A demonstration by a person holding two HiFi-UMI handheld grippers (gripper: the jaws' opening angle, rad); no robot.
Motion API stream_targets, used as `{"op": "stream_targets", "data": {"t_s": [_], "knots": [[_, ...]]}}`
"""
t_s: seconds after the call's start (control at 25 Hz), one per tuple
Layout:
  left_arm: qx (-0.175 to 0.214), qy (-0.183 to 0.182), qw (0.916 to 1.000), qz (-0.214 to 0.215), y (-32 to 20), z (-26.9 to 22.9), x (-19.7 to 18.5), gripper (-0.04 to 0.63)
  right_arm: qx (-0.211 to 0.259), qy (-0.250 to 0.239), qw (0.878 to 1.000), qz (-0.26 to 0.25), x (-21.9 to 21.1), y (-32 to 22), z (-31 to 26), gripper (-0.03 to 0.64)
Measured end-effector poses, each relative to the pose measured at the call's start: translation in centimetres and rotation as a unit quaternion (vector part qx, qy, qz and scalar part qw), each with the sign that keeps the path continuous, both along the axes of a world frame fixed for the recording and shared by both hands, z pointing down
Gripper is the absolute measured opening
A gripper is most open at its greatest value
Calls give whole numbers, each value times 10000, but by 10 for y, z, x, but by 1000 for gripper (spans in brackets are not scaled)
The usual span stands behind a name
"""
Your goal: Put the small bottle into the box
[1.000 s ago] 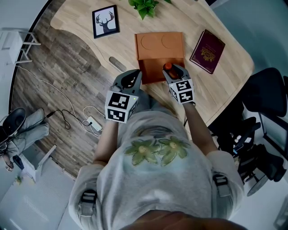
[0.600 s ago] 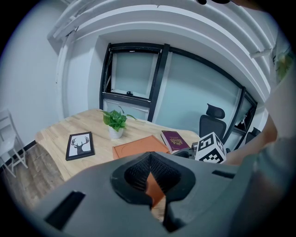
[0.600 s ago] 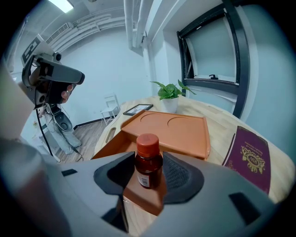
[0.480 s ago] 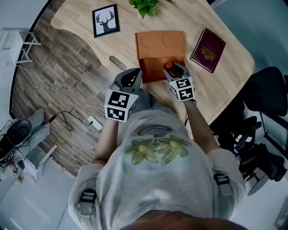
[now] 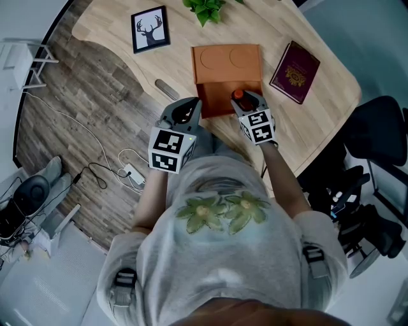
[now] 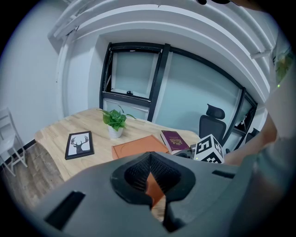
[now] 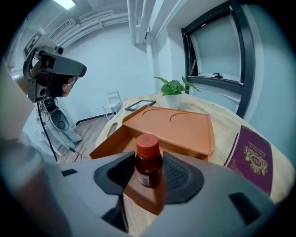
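A small brown bottle (image 7: pixel 148 159) with an orange-red cap (image 5: pixel 238 94) stands upright between the jaws of my right gripper (image 7: pixel 148 178), which is shut on it. It is over the near corner of the open orange box (image 7: pixel 172 124); whether it rests on the floor of the box or hangs above it I cannot tell. From the head view the box (image 5: pixel 224 63) lies mid-table with its lid folded flat behind, and my right gripper (image 5: pixel 245 100) is at its near right edge. My left gripper (image 5: pixel 185 113) is at the box's near left corner, shut with nothing in it (image 6: pixel 149 184).
A maroon booklet (image 5: pixel 293 72) lies right of the box. A framed deer picture (image 5: pixel 150 30) and a potted plant (image 5: pixel 204 9) sit at the far side. The table edge (image 5: pixel 167 91) curves just before the left gripper. An office chair (image 5: pixel 376 137) stands at right, cables (image 5: pixel 102 167) on the floor.
The right gripper with the bottle has crept slightly toward the box. The left gripper has not moved. Something dark on the floor at far left has shifted.
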State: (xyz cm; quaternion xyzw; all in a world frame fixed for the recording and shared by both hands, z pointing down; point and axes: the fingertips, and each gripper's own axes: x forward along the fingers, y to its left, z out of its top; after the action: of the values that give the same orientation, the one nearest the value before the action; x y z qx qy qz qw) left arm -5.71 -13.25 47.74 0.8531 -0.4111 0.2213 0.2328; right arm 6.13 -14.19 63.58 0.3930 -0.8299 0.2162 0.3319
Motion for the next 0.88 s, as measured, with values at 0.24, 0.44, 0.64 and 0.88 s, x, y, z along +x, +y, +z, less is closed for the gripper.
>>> {"op": "stream_targets", "data": {"t_s": [0.24, 0.44, 0.64, 0.88], "knots": [[-10, -1, 10000, -6, 0, 2, 1, 8, 34, 61, 9999, -126, -2, 2, 2, 190], [2, 9, 10000, 1, 0, 1, 2, 8, 124, 267, 9992, -267, -5, 3, 0, 189], [20, 16, 10000, 5, 0, 1, 3, 8, 126, 404, 9985, -335, -4, 7, 2, 190], [43, 14, 10000, 9, 2, -1, 3, 8, 104, 456, 9982, -366, -3, 11, 3, 190]]}}
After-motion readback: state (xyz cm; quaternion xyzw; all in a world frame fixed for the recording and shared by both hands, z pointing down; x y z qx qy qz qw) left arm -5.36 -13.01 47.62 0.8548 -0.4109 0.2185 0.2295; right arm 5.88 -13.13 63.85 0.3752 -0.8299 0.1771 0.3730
